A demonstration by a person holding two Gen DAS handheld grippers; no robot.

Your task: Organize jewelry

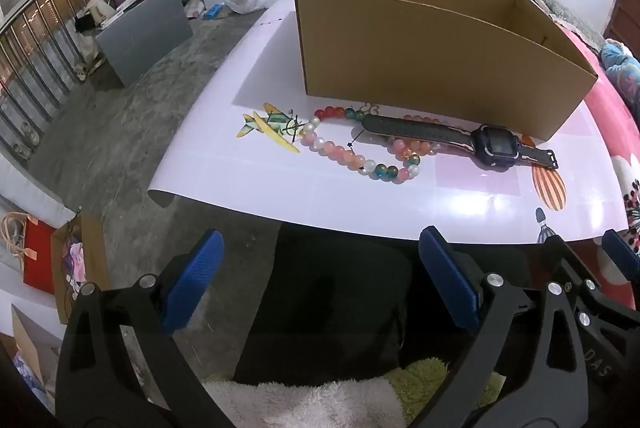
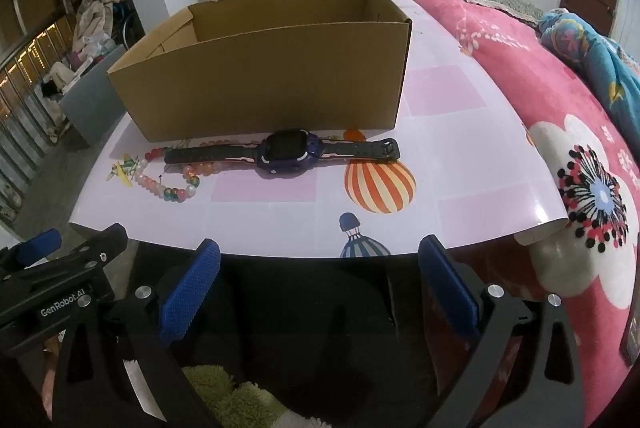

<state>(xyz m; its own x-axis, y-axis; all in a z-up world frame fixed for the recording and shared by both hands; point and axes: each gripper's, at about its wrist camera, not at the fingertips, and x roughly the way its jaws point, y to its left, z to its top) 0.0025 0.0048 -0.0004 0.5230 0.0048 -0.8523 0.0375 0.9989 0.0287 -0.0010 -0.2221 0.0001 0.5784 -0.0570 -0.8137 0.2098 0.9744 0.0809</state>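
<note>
Both the left gripper (image 1: 320, 280) and the right gripper (image 2: 320, 284) hang with fingers spread wide and holding nothing, short of the surface (image 2: 460, 164) where a watch (image 2: 286, 150) overlaps a bead bracelet (image 1: 360, 152) just before the cardboard box (image 2: 264, 84).

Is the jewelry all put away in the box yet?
Not yet. Nothing looks done: the part of the cardboard box you can see inside is empty. Nothing is in hand either; the left tool and right tool are both open, back from the table. Still left: the watch and the bead bracelet, both lying in front of the box.
</note>
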